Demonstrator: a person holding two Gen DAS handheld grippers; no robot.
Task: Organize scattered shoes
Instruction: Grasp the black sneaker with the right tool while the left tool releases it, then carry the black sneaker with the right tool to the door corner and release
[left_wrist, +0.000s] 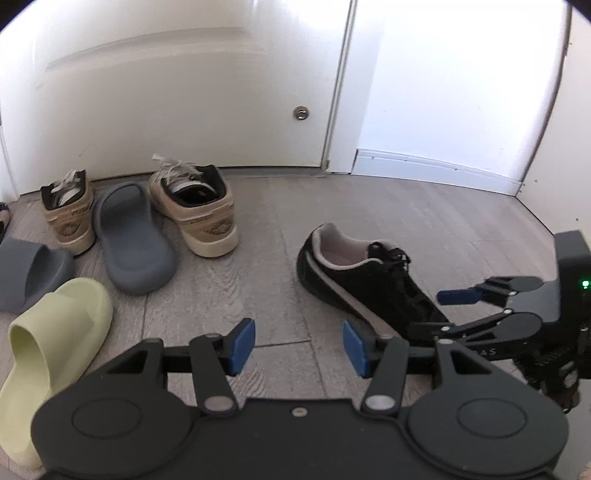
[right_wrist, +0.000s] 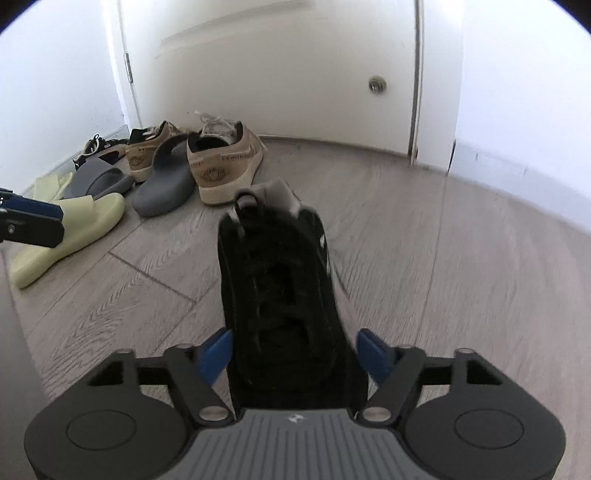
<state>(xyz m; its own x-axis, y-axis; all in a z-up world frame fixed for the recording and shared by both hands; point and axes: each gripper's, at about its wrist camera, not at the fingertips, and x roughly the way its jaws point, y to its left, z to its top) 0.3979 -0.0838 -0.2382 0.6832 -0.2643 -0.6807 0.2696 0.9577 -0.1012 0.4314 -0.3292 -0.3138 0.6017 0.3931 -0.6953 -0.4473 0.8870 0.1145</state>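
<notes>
The black sneaker (right_wrist: 284, 295) fills the centre of the right wrist view, its toe end lying between the blue pads of the right tool (right_wrist: 295, 354); the left pad (right_wrist: 218, 352) sits against the shoe's side, the right pad looks just beside it, and whether they truly clamp it cannot be told. In the left wrist view the same sneaker (left_wrist: 369, 280) lies on the wood floor (left_wrist: 258, 277) at right of centre, heel toward the white door (left_wrist: 184, 92), with the right tool (left_wrist: 458, 314) at its toe. The left tool (left_wrist: 298, 347) hangs at lower centre, pads apart over bare floor, holding nothing. At left stand two tan sneakers (left_wrist: 195, 214), a grey slide (left_wrist: 133, 243) between them, another grey slide (left_wrist: 29, 273), and a pale green slide (left_wrist: 48, 347).
</notes>
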